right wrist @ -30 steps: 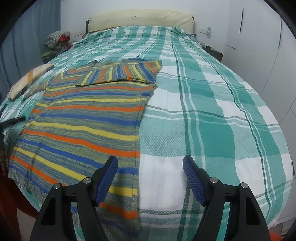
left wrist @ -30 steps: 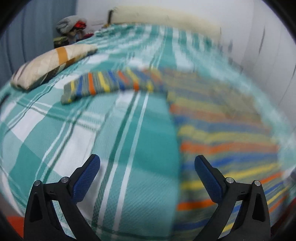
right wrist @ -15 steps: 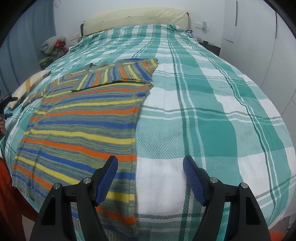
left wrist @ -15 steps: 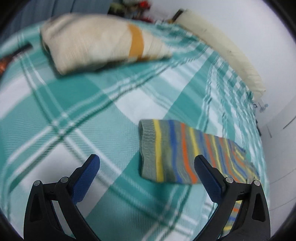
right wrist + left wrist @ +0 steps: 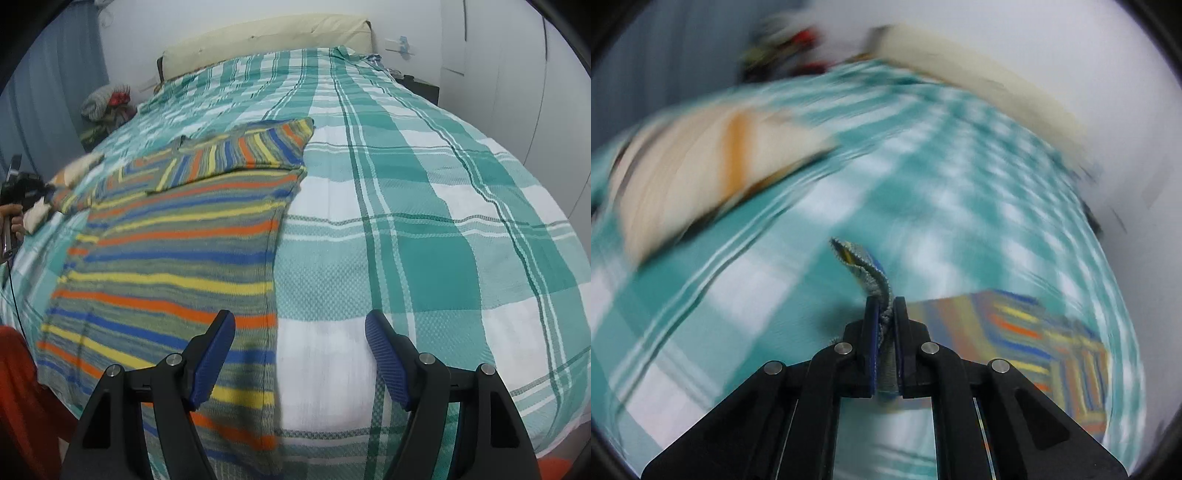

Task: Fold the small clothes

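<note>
Bedding fills both views: a teal-and-white plaid bedspread (image 5: 424, 206) covers the bed from the lower edge up to a cream headboard (image 5: 266, 40) at the top centre of the right wrist view. At the far left of that view a blue-grey curtain (image 5: 55, 96) hangs beside a heap of clothes (image 5: 107, 103) in the upper left, and a hand (image 5: 13, 221) holds the left gripper's body at the left edge. Just right of it the striped sweater (image 5: 177, 254) lies flat on the left half of the bed, one sleeve folded across its chest. Right of the sweater the bedspread is bare, and white cupboard doors (image 5: 517, 74) close the room at the upper right. The right gripper (image 5: 300, 354) hovers at the lower centre, jaws wide apart and empty, over the sweater's right edge.

In the blurred left wrist view a cream pillow (image 5: 713, 166) sits at the left. The left gripper (image 5: 884, 321), at the lower centre, has just been closing and now pinches the sweater's cuff (image 5: 864, 266), which sticks up from between its pads.
</note>
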Motion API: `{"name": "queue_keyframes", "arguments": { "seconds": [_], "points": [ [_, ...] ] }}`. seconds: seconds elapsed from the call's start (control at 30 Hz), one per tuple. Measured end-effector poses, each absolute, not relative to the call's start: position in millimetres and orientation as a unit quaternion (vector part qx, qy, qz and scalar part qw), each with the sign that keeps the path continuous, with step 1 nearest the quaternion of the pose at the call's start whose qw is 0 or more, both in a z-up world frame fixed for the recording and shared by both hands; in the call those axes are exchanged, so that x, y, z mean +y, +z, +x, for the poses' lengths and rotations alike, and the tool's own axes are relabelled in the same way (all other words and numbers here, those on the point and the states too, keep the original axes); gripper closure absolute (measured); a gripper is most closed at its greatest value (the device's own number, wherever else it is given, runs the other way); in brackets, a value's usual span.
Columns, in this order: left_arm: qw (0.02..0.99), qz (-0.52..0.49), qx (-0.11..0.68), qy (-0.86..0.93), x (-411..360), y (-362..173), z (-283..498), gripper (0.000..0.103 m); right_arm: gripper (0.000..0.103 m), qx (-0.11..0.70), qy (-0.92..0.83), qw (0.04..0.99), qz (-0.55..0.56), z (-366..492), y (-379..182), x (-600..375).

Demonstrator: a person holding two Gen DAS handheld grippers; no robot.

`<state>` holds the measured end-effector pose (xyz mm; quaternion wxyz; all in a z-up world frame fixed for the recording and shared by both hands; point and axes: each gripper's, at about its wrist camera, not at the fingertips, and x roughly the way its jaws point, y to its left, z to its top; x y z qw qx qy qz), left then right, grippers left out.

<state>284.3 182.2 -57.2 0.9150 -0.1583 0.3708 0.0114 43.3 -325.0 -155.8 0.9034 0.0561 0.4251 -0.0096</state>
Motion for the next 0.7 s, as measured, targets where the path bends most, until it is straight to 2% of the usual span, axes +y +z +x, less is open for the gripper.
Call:
{"name": "queue_keyframes", "arguments": {
  "seconds": [0.13,0.27,0.3,0.33,0.37,0.4,0.53,0.6,0.7],
  "points": [
    [0.927,-0.072,0.357,-0.091,59,-22,288,0.098,0.03,0.419,-0.011,0.903,0.094,46,-153,-340],
    [0.919,-0.005,0.362,-0.156,-61,-43,286,0.096,0.03,0.419,-0.02,0.898,0.135,45,-154,-356],
    [0.911,0.009,0.378,-0.166,-89,-62,285,0.088,0.03,0.418,-0.025,0.896,0.148,43,-155,-362],
    [0.902,0.015,0.395,-0.173,-107,-77,285,0.066,0.03,0.416,-0.027,0.896,0.155,43,-154,-365],
    [0.891,0.025,0.417,-0.179,-127,-100,280,0.049,0.03,0.414,-0.032,0.895,0.164,41,-153,-369],
    [0.881,0.033,0.433,-0.186,-143,-121,269,0.023,0.03,0.41,-0.036,0.895,0.173,40,-153,-374],
    [0.865,0.05,0.437,-0.241,-157,-151,208,0.022,0.03,0.399,-0.05,0.89,0.213,35,-152,-390],
    [0.863,0.064,0.427,-0.261,-141,-147,176,0.021,0.029,0.399,-0.051,0.887,0.226,34,-153,-395],
    [0.871,0.063,0.408,-0.266,-102,-125,164,0.014,0.029,0.4,-0.051,0.883,0.24,34,-155,-401]
  ]
}}
